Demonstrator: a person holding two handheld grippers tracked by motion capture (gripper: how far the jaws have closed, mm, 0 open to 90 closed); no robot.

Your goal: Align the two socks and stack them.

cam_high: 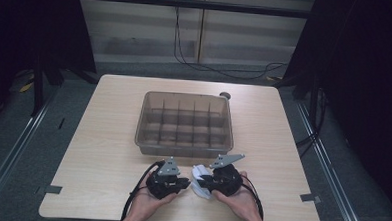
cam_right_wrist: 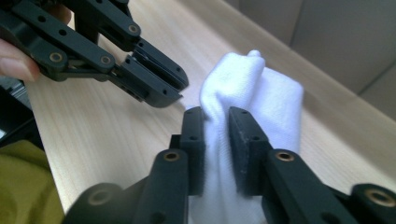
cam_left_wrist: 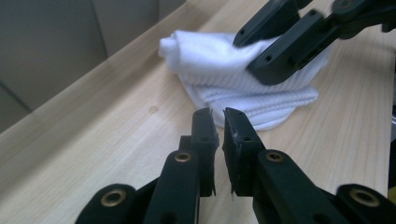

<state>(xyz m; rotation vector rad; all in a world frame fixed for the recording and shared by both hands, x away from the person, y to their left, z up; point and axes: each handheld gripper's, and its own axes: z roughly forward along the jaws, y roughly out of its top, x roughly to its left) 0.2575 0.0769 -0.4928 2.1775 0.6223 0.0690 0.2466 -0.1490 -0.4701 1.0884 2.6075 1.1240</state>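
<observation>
Right gripper view: white folded cloth (cam_right_wrist: pixel 252 93), ribbed knit, perhaps a sock or small towel, sits centre frame on the pale wooden table (cam_right_wrist: pixel 107 140). A fold of it runs up between the two black jaws of the right gripper (cam_right_wrist: pixel 215 114), pads pressing the fabric from both sides; cloth is pinched, a ridge bunched above the tips. Left gripper (cam_right_wrist: pixel 163 91) enters from the upper left of the frame, tips near the cloth's left edge, not touching it. A fingertip of the person's hand shows at the far left edge.

Left gripper view: the cloth (cam_left_wrist: pixel 210 60) lies in the upper centre, stacked in folded layers. Right gripper (cam_left_wrist: pixel 261 56) comes in from the upper right and bears on the top layers. Left gripper (cam_left_wrist: pixel 218 116) in the lower centre: jaws nearly together, a thin gap between the pads, nothing in it. Tips stop just short of the cloth's near edge.

High view: cloth (cam_high: pixel 199 180) at the lower centre of the frame, near the table's front edge, between the two grippers. Left gripper (cam_high: pixel 183 182) on its left side, right gripper (cam_high: pixel 203 182) on its right, each in a hand coming from the bottom edge. Beyond them, mid-table, a clear plastic bin (cam_high: pixel 148 118) with divider compartments. Small dark round object (cam_high: pixel 225 95) just behind the bin's far right corner.
</observation>
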